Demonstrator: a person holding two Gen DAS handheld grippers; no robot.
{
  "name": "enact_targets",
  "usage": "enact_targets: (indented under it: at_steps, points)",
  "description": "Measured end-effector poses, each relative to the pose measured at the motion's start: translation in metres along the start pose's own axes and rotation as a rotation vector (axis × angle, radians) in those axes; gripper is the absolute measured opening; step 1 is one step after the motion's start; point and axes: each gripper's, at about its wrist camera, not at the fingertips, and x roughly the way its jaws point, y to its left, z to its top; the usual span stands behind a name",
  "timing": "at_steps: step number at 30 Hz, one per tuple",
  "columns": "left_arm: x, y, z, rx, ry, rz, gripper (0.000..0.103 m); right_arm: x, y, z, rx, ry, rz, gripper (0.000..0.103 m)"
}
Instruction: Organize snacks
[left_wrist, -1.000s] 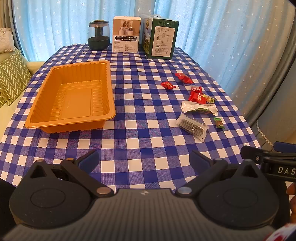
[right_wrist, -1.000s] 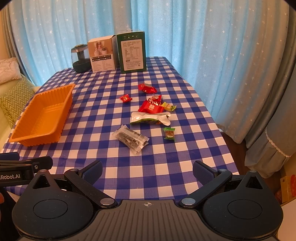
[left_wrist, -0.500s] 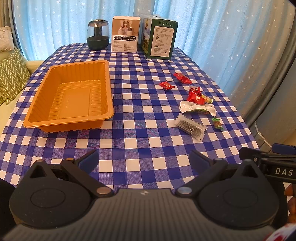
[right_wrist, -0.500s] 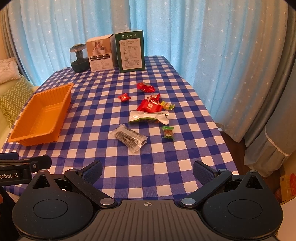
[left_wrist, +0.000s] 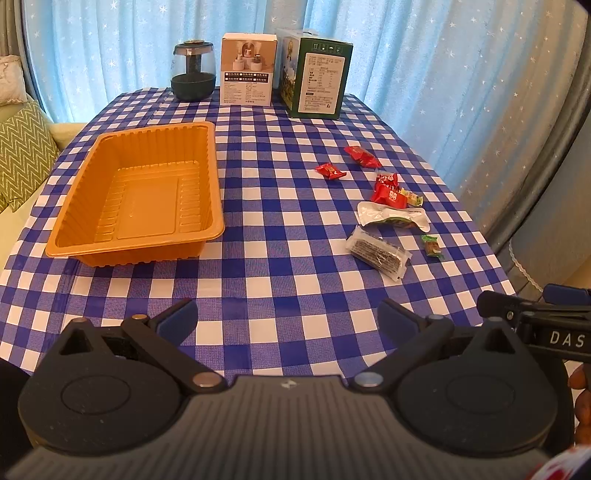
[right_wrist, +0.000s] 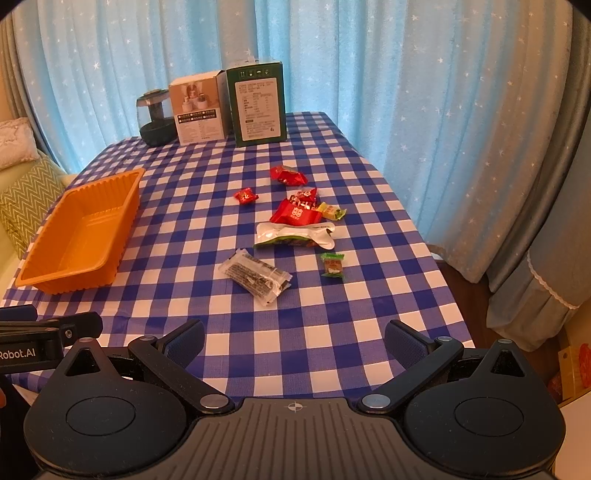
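Looking over the worktop (left_wrist: 280, 236) with its blue check cloth, I see the view has slid a little since a moment ago, so I have pulled back a bit; nothing on it has moved. That tells me the sorting has not begun.

Next biggest is the orange tray (left_wrist: 138, 192), still with nothing in it. All the snacks lie well to the right of the tray. Nearest the tray is the clear packet of dark sticks (right_wrist: 255, 277). Past it is the white pouch (right_wrist: 295, 236), then the big red packet (right_wrist: 295, 214), then small red sweets (right_wrist: 245, 195) and a tiny green sweet (right_wrist: 332, 264).

My left tongs (left_wrist: 286, 319) are spread wide and hold nothing. My right tongs (right_wrist: 293, 341) are the same.

Both sets of tongs block the near edge of the worktop. The words on the packets are too small to read.
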Motion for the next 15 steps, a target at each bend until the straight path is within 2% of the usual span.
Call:
enact_targets:
  at_steps: [15]
  points:
    - [-0.0004,-0.0036,0.0009,-0.001,-0.001,0.001,0.103,0.0001,-0.001,0.001,0.001,0.0,0.001,0.103]
